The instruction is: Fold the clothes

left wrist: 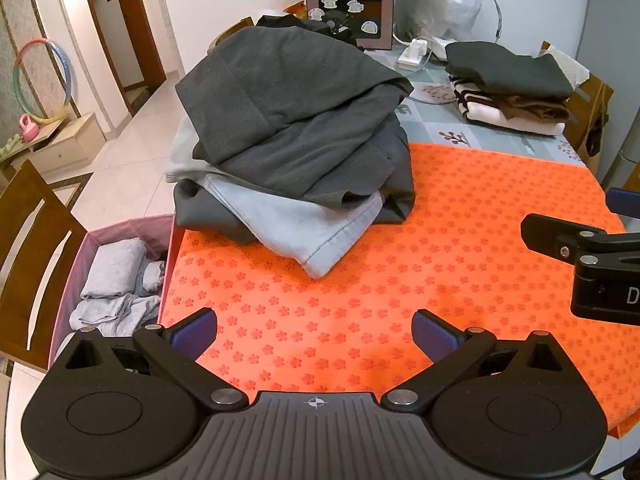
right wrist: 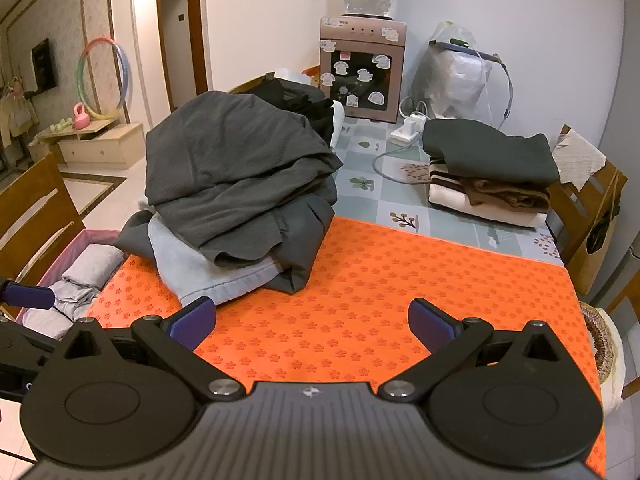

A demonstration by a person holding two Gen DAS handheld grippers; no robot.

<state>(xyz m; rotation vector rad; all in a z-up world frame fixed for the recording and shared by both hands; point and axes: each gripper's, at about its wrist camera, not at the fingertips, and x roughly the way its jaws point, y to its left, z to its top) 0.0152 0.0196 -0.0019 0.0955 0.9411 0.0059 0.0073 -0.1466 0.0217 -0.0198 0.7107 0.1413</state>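
Observation:
A heap of unfolded clothes point(left wrist: 292, 128), dark grey on top with a light grey piece point(left wrist: 312, 228) sticking out below, lies at the back left of the orange mat point(left wrist: 400, 272). It also shows in the right wrist view point(right wrist: 236, 184). A stack of folded clothes point(left wrist: 512, 84) sits at the back right of the table, seen too in the right wrist view point(right wrist: 492, 168). My left gripper point(left wrist: 314, 332) is open and empty over the mat's near edge. My right gripper point(right wrist: 312, 320) is open and empty, to the right of the left one.
A pink bin point(left wrist: 80, 264) with folded grey clothes point(left wrist: 116, 292) stands left of the table. Wooden chairs point(left wrist: 28, 232) stand left and at the back right point(right wrist: 592, 220). A water dispenser point(right wrist: 362, 68), a power strip point(right wrist: 408, 128) and a plastic bag point(right wrist: 460, 76) are at the back.

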